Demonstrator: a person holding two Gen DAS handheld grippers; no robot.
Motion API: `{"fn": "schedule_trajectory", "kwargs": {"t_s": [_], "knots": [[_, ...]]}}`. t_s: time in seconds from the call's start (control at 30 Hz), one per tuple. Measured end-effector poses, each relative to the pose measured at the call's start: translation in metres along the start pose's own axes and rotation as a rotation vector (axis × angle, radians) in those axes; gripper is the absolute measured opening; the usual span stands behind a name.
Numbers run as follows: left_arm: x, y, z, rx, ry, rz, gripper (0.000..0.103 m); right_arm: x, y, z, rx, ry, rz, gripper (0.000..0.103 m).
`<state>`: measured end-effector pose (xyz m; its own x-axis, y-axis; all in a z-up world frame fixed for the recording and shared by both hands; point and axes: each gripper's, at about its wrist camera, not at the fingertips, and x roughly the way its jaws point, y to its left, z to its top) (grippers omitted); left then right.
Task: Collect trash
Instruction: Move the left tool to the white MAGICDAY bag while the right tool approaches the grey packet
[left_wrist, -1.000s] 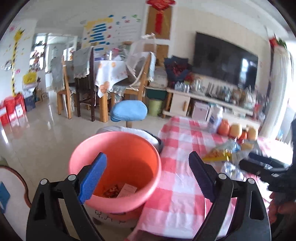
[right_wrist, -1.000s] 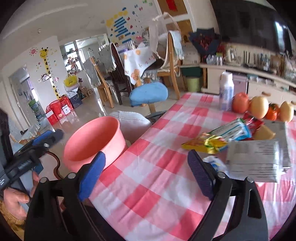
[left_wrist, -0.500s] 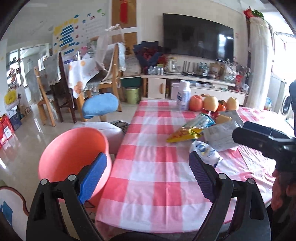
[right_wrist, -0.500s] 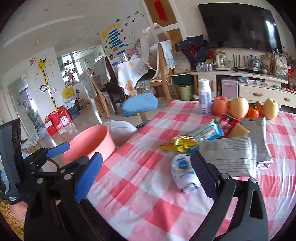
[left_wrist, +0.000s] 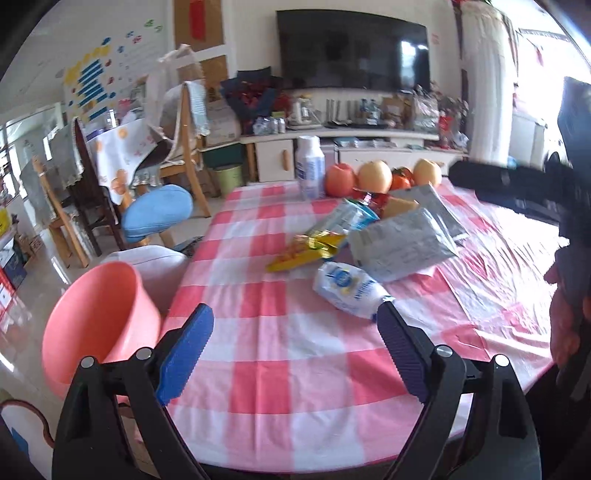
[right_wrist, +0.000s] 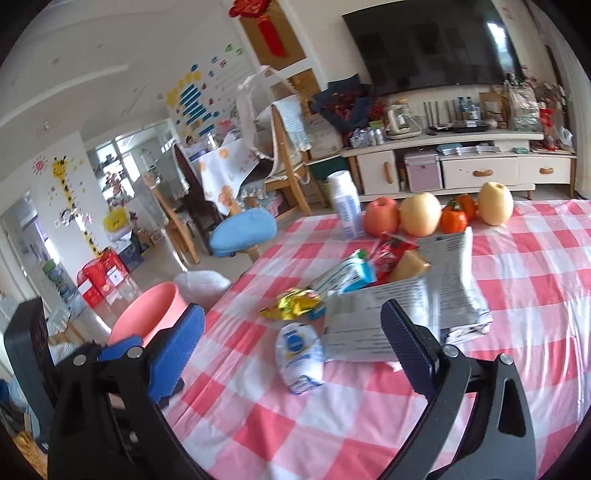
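Left gripper (left_wrist: 295, 350): fingers spread wide, nothing between them, hovering over the near edge of the bench with the red-and-white checked plastic cloth (left_wrist: 280, 373).
Right gripper (right_wrist: 291, 350): fingers released too, empty, aimed at the litter pile.
Nearest trash: a small white crinkly packet with a blue-and-yellow round logo (right_wrist: 300, 355) lies flat on the cloth, just in front of the grey printed plastic mailer bags (right_wrist: 402, 314).
Other trash: a yellow foil snack wrapper (left_wrist: 304, 249) and a blue-and-white wrapper (left_wrist: 352, 218) sit behind it, touching the pile.
Bin: the pink round plastic tub (left_wrist: 98, 325) stands on the floor off the bench's left corner; whether it touches the cloth I can't quite tell.
Risk, slipping: the flat packet on slick plastic could skid away, or the cloth bunch up in the pinch.
Risk, wrong pick: the apples and pears (right_wrist: 419, 214) and the white bottle (right_wrist: 345, 208) behind aren't rubbish; a sweep could knock them.
Risk, drop: the tub sits low and aside, so a light wrapper may miss.
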<state>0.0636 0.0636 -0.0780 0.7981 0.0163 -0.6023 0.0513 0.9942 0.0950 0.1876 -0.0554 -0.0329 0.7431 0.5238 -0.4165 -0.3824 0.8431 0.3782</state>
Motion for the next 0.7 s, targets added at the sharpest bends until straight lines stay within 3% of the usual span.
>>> {"fn": "schedule_trajectory", "kwargs": {"t_s": [0.33,0.57,0.7], "knots": [[0.02,-0.04,-0.001,0.033,0.079,-0.071,0.089,-0.014,-0.048,0.014,0.067,-0.018,-0.041,0.096],[0.05,-0.06,0.003,-0.075,0.16,-0.129,0.089,-0.018,-0.095,0.021,0.147,-0.007,-0.068,0.097],[0.068,-0.068,0.012,-0.113,0.169,-0.104,0.089,-0.017,-0.134,0.025,0.212,0.011,-0.098,0.097]]}}
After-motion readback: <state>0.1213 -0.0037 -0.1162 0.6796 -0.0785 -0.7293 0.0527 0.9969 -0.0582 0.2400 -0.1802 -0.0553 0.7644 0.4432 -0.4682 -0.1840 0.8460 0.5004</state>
